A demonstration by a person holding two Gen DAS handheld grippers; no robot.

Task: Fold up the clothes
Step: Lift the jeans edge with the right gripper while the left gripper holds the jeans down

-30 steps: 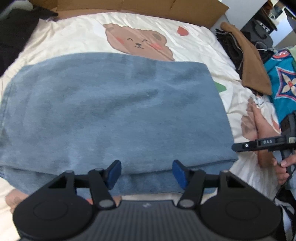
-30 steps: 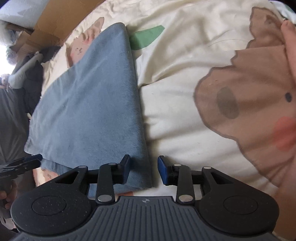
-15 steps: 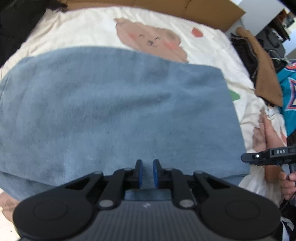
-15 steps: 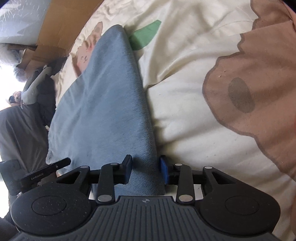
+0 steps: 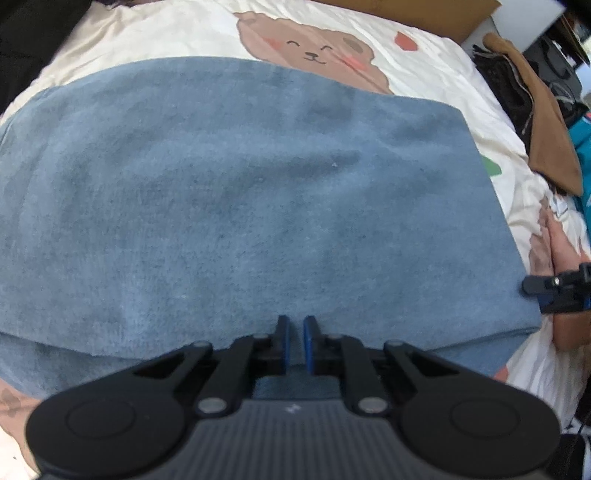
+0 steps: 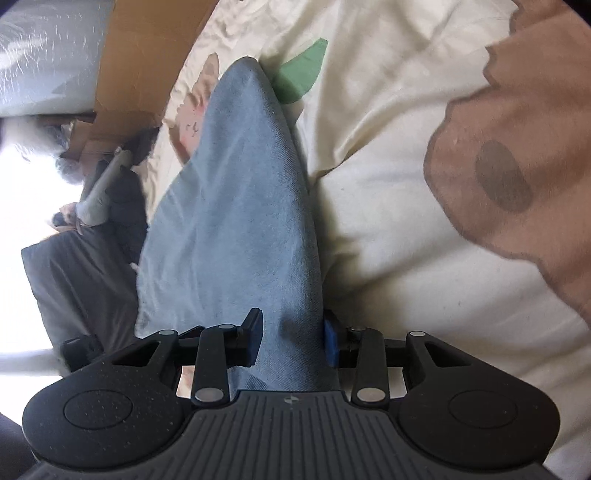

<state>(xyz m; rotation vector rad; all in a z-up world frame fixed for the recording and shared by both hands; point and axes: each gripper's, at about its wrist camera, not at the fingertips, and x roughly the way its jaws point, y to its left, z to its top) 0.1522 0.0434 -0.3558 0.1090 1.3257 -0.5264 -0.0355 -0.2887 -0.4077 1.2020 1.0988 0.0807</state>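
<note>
Left wrist view: the left gripper (image 5: 294,341) has just closed on the near edge of the blue cloth (image 5: 258,206) (spread on the bedsheet (image 5: 177,33)) — the right gripper (image 6: 292,341) clamps its corner — so a fold lift seems ready.

Folded cloth (image 5: 258,192) spread flat on bed cover (image 5: 166,33), near edge toward left tongs (image 5: 294,341). Behind cloth: bear print (image 5: 314,51), partly overlapped. Beyond that, cardboard (image 5: 424,11) along far side of bed. Right of cloth: heap of garments (image 5: 546,122) at bed's edge. Right tongs (image 6: 292,339) at cloth's right corner (fabric between pads).
</note>
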